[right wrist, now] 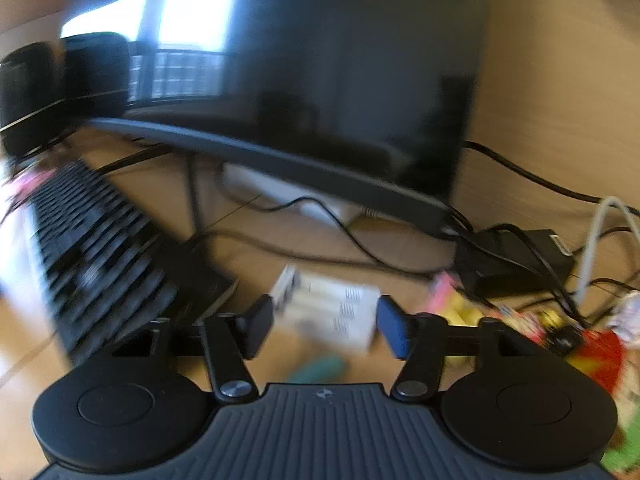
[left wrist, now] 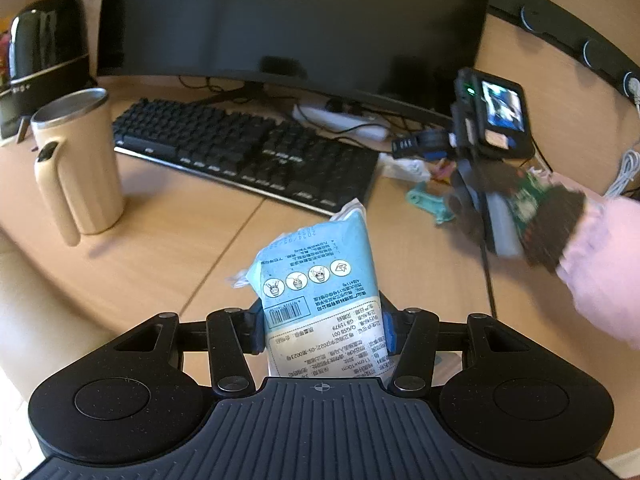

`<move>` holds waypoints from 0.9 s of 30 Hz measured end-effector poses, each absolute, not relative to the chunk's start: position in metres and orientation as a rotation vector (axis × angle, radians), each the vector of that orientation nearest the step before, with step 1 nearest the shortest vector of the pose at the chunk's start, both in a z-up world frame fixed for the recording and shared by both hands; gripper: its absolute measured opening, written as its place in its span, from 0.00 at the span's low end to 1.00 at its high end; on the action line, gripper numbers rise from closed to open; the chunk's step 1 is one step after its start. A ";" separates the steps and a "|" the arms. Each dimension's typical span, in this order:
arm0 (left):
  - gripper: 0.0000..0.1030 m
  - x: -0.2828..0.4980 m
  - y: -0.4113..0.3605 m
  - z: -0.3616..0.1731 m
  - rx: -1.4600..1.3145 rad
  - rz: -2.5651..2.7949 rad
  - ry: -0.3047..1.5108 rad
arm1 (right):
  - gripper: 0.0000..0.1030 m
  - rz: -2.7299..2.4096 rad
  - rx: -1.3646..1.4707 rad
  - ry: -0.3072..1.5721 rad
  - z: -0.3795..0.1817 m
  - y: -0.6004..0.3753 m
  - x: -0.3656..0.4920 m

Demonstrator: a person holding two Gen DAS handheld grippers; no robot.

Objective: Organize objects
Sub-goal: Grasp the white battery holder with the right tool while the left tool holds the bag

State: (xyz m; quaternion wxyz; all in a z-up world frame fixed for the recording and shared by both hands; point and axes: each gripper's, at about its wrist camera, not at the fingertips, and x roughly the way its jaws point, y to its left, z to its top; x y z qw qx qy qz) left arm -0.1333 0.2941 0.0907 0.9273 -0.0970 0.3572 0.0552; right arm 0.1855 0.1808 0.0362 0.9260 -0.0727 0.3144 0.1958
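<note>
**Left hand-held gripper carries a soft packet; right one hangs wide over a small white box**

Left wrist view: the left hand-held gripper [left wrist: 322,330] is clamped on a light-blue and white printed plastic packet [left wrist: 316,280], its fingers pressing the packet's lower sides while the crimped top points away above the pale wooden tabletop [left wrist: 168,248]. Beyond it lie a black keyboard [left wrist: 240,152], a dark curved monitor [left wrist: 288,16] and, to the left, a beige handled mug with a steel rim [left wrist: 76,168]. At right the person's other hand, gloved with a pink sleeve, holds the second tool.

The packet looks light and pliable, with a slick film, so it could buckle or slide; a grip across its fuller middle, as it is held here, seems safer than one on the thin sealed edge.

Right wrist view: this picture is smeared by motion. The right hand-held gripper [right wrist: 324,326] stands wide apart, holding nothing, with a small white printed box [right wrist: 332,312] on the tabletop showing between its fingers; whether they touch it cannot be told. A teal object [right wrist: 316,368] lies nearer, colourful wrappers [right wrist: 592,352] at right.
</note>
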 end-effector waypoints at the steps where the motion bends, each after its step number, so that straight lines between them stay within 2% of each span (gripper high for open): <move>1: 0.53 -0.131 0.297 0.088 -0.194 0.106 0.735 | 0.46 0.390 -0.159 0.648 0.034 0.186 0.192; 3: 0.53 -0.128 0.301 0.085 -0.189 0.077 0.734 | 0.40 0.398 -0.183 0.672 0.031 0.190 0.201; 11: 0.53 -0.086 0.287 0.063 -0.198 -0.144 0.763 | 0.39 0.542 -0.322 0.817 0.030 0.137 0.140; 15: 0.53 -0.070 0.263 0.053 -0.209 -0.232 0.743 | 0.39 0.417 -0.435 0.805 0.032 0.078 0.093; 18: 0.53 -0.064 0.252 0.043 -0.226 -0.191 0.765 | 0.40 0.402 -0.343 0.759 0.057 0.052 0.085; 23: 0.53 -0.068 0.265 0.052 -0.263 -0.109 0.760 | 0.39 0.453 -0.279 0.676 0.075 0.092 0.102; 24: 0.53 -0.073 0.270 0.057 -0.256 -0.088 0.756 | 0.37 0.462 -0.299 0.658 0.072 0.109 0.109; 25: 0.53 -0.076 0.275 0.062 -0.261 -0.070 0.751 | 0.29 0.462 -0.320 0.641 0.069 0.124 0.116; 27: 0.53 -0.082 0.283 0.073 -0.258 -0.040 0.727 | 0.18 0.457 -0.353 0.624 0.058 0.157 0.142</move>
